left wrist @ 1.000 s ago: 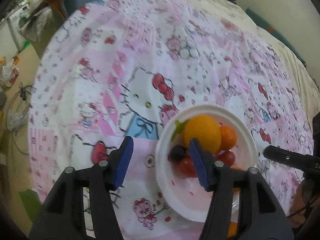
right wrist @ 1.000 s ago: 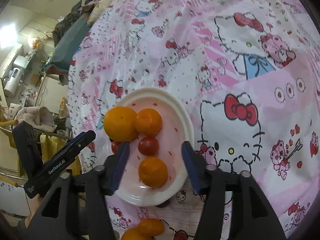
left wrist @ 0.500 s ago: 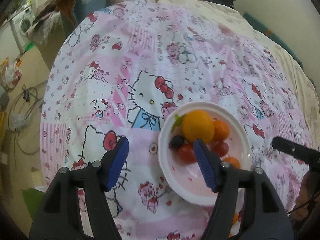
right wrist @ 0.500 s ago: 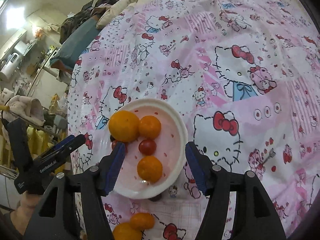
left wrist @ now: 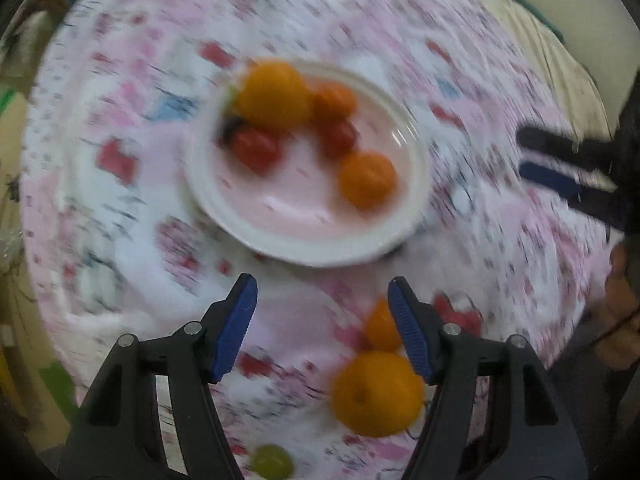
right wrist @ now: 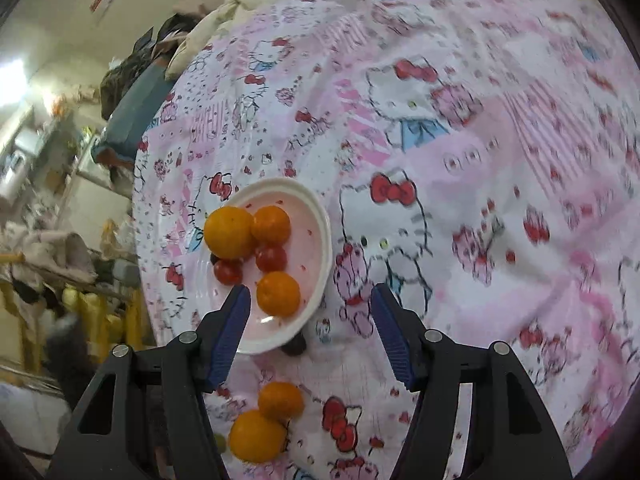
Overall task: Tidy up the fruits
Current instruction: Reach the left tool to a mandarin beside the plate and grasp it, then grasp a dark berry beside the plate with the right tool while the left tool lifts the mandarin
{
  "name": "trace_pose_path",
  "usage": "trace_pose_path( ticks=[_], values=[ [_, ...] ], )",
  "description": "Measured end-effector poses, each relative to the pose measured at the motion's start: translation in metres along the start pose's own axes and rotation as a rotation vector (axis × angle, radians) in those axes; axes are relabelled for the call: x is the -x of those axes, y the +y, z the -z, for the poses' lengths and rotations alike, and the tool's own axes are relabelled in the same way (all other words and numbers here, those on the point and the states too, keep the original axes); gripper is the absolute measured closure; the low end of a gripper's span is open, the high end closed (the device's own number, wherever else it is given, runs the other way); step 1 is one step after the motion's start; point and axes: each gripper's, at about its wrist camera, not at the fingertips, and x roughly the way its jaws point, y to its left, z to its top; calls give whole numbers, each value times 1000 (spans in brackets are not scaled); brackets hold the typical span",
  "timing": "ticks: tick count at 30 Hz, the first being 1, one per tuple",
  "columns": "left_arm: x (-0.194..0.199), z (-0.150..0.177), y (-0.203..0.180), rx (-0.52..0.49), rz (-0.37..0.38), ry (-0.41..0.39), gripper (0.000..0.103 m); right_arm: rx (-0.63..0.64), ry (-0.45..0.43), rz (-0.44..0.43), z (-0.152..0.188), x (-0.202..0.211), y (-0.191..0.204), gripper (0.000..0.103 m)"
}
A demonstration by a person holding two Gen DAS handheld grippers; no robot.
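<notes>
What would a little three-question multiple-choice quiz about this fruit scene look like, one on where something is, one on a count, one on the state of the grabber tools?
1. Where do the two loose oranges lie?
A. on the patterned cloth, outside the plate
B. inside the plate
C. on the floor

2. How many small red tomatoes are in the white plate?
A. none
B. two
C. five

3. How does the right gripper stand?
A. shut on an orange
B. shut on the plate
C. open, holding nothing

Answers: 1 A, both rest on the cloth nearer the camera than the plate's rim. 2 B, the tomatoes sit between the oranges there. 3 C, its blue fingers are spread with nothing between them.
</notes>
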Motion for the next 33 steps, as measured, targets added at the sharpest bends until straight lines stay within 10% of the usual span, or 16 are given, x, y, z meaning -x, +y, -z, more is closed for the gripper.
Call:
trace_pose_path(
  ticks=[17,21,33],
  values=[
    [-54,6,-63,-180,-101,209,40,-33,13,19,10,13,-37,38],
    [-52,8,-68,-198,-54,219,67,-27,15,8,9,12,-33,38],
    [12,9,-43,-136,36,96,68,40,38,9,13,3,-17,38]
  ],
)
